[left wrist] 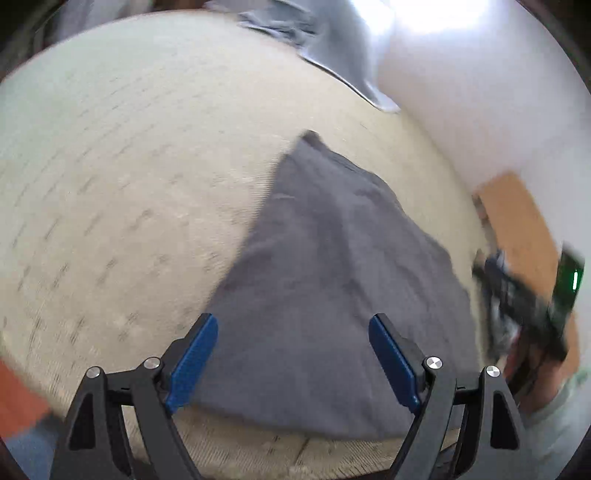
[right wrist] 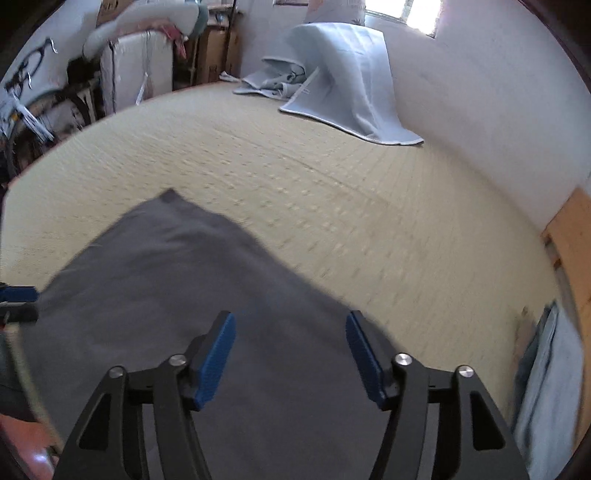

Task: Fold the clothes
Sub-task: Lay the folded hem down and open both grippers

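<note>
Hand-held grippers, left [left wrist: 293, 326] and right [right wrist: 290, 325], tilt down, open and empty, above grey cloth [left wrist: 332, 258].

Left gripper [left wrist: 293, 325], right gripper [right wrist: 290, 323]: black frames, blue ribbed pads, silver screws.

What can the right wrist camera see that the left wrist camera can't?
Only the right wrist view shows the bicycle, the cardboard boxes and the window. Only the left wrist view shows the right gripper from outside, blurred. Both show the dark grey garment lying on the straw mat, the pale blue blanket against the wall, and open blue-padded jaws holding nothing, like the left gripper.
</note>
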`<action>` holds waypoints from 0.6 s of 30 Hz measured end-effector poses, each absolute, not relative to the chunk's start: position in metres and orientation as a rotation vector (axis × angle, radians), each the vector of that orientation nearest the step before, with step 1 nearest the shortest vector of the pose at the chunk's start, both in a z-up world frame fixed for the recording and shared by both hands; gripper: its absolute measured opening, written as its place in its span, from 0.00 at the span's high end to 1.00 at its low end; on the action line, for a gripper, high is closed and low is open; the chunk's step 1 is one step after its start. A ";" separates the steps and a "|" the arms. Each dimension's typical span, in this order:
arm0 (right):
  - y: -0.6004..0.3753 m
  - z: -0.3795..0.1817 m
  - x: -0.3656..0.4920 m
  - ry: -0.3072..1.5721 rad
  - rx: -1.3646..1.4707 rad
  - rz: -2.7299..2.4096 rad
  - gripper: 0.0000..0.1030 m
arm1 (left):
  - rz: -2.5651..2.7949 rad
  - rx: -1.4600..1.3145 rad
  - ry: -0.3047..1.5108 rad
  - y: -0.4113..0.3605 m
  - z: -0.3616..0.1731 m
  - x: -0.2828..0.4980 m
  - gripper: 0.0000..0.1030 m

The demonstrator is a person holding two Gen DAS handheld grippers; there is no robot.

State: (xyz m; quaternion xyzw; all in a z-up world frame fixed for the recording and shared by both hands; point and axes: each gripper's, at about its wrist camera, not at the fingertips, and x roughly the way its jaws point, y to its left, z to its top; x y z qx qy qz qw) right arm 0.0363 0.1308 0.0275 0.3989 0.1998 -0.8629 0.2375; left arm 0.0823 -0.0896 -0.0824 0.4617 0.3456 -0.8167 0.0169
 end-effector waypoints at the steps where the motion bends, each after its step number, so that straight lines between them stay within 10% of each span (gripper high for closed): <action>1: 0.131 0.029 0.047 0.528 1.089 -2.359 0.35 | -2.515 1.418 1.146 -0.098 -0.081 0.092 0.16; 18: 0.127 0.030 0.158 0.290 0.945 -2.325 0.33 | -2.170 1.303 1.773 -0.116 -0.118 0.144 0.12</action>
